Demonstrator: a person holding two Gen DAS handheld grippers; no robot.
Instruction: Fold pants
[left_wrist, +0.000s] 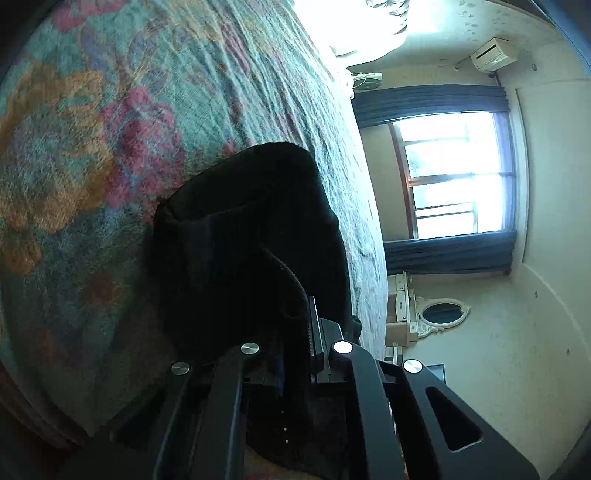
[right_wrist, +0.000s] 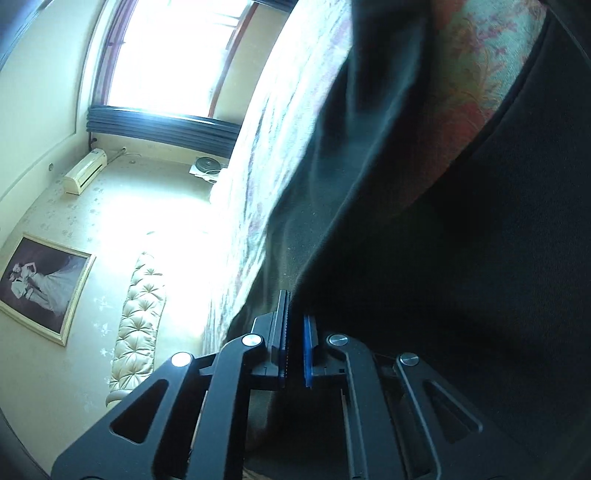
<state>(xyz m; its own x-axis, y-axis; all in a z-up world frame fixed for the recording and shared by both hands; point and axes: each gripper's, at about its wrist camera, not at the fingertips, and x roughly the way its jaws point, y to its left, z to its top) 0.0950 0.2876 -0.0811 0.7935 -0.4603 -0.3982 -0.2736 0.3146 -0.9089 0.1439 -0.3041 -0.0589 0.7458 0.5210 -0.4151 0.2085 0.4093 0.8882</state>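
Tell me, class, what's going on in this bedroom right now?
A person is folding black pants on a bed with a floral blanket, using a handheld claw in each hand. The left claw is shut on an edge of the dark fabric. The right claw is also closed, right at the edge of the cloth. The fold itself isn't finished yet.

Both the left gripper (left_wrist: 295, 354) and right gripper (right_wrist: 294, 343) are showing black slotted linkages, round silver screws (left_wrist: 342, 347) and blue-lined pads (right_wrist: 307, 350).
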